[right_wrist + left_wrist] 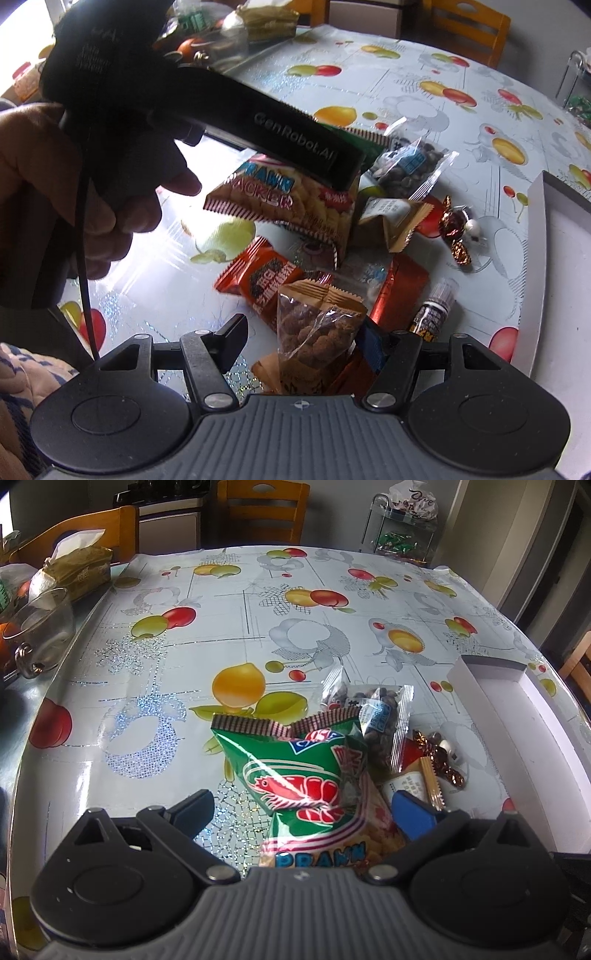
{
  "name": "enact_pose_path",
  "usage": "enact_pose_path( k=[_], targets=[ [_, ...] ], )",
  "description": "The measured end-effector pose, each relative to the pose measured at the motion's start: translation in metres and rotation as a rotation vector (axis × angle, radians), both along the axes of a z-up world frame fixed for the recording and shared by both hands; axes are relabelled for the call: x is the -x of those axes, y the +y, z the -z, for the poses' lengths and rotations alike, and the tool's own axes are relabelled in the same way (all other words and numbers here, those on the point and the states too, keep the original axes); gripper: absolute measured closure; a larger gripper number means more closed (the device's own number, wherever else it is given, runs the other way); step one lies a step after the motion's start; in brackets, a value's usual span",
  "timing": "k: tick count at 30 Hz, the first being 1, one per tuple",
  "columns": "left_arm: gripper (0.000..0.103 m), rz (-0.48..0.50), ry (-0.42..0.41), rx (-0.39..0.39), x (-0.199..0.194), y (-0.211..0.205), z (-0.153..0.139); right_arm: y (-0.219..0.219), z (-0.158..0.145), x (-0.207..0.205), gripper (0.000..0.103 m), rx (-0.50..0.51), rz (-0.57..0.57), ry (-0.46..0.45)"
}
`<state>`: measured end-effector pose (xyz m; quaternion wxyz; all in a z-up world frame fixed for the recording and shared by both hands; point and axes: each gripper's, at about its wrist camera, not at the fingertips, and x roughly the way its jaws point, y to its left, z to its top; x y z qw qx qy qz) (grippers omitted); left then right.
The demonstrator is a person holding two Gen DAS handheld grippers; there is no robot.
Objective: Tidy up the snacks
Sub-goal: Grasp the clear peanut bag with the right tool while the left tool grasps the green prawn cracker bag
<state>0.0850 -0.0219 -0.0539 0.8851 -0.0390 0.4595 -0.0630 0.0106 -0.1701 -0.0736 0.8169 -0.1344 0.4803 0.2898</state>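
Barely begun: the snacks sit heaped on the table, just beside the empty white box.
The left gripper gapes around the prawn cracker bag, whose bottom edge looks lifted, though I cannot tell whether the pads press it. The right gripper stands half open around a nut packet, not pinching.

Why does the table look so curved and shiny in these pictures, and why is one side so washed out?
Left wrist view: the fisheye lens bends the table into a dome; the glossy cloth glints. Right wrist view: window glare bleaches the cloth lower left, and the hand holding the left gripper stands dark against it.
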Motion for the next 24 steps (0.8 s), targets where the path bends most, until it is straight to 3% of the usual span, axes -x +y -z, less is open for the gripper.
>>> enact_pose_path(
  k=[10, 14, 17, 18, 24],
  targets=[
    [0.000, 0.045, -0.006, -0.023, -0.003, -0.014, 0.006, -0.001, 0.006, 0.003, 0.040, 0.013, -0.011, 0.013],
    [0.002, 0.056, -0.008, -0.014, -0.006, -0.016, 0.006, -0.002, 0.008, 0.001, 0.049, 0.018, -0.003, 0.020],
    [0.016, 0.054, -0.008, -0.023, -0.008, -0.017, 0.007, -0.003, 0.009, 0.001, 0.058, 0.019, 0.005, 0.027],
    [0.022, 0.053, -0.001, -0.026, -0.009, -0.017, 0.008, -0.004, 0.010, 0.000, 0.059, 0.018, 0.009, 0.031],
    [0.041, 0.053, -0.011, -0.003, -0.004, -0.013, 0.008, -0.006, 0.010, -0.001, 0.060, 0.008, 0.023, 0.036]
  ],
)
